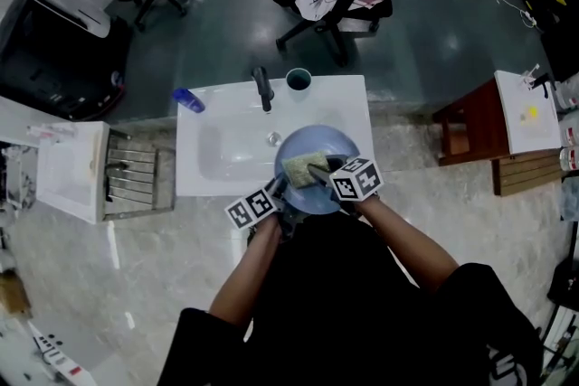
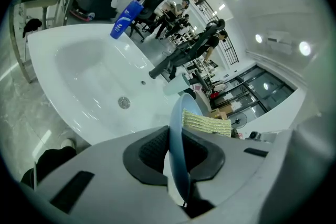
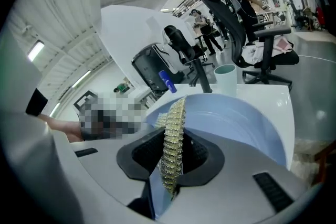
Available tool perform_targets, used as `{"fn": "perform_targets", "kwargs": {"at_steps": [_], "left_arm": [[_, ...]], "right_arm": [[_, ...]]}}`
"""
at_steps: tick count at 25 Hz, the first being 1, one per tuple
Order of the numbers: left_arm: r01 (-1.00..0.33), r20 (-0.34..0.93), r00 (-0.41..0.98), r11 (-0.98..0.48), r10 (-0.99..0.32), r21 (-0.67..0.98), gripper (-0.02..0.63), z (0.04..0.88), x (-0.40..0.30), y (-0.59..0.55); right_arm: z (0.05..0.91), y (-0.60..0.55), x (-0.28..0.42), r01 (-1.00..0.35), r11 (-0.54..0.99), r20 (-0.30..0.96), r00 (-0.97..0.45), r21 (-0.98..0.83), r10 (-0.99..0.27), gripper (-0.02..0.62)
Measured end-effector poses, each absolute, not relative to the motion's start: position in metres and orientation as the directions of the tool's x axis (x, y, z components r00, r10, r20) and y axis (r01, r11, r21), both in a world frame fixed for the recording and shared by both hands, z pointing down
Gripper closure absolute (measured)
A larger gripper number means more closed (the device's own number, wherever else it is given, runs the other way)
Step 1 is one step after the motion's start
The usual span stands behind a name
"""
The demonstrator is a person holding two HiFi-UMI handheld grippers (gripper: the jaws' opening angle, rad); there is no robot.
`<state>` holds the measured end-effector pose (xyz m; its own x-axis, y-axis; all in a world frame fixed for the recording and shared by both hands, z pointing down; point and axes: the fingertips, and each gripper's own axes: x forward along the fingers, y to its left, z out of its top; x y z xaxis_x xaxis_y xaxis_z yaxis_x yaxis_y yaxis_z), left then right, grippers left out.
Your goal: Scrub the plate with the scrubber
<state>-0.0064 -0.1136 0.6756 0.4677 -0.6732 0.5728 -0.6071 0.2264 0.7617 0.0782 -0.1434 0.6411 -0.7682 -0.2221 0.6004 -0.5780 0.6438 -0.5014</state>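
1. Left gripper [image 2: 176, 152]: clenched on the rim of the blue plate [image 1: 317, 145], which is held tilted over the near right corner of the sink [image 1: 217, 154].
2. Scrubber [image 1: 299, 169]: yellow-green pad against the plate's face, above the sink's right side.
3. Right gripper [image 3: 176, 155]: clamped on the scrubber's edge.
4. Risk: the rim grip is thin. Hard scrubbing could twist the plate loose and drop it into the sink. Dragging could pull the pad from its jaws.
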Motion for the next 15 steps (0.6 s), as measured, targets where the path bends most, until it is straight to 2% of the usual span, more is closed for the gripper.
{"fn": "perform_targets", "kwargs": {"at_steps": [15], "left_arm": [[-0.628,0.570,0.514,0.172,-0.641,0.759,0.569,0.675,0.014,-0.106]], "right_arm": [[0.671,-0.145,0.088,-0.579,0.757,0.725,-0.656,-0.304,-0.211,0.525]]}}
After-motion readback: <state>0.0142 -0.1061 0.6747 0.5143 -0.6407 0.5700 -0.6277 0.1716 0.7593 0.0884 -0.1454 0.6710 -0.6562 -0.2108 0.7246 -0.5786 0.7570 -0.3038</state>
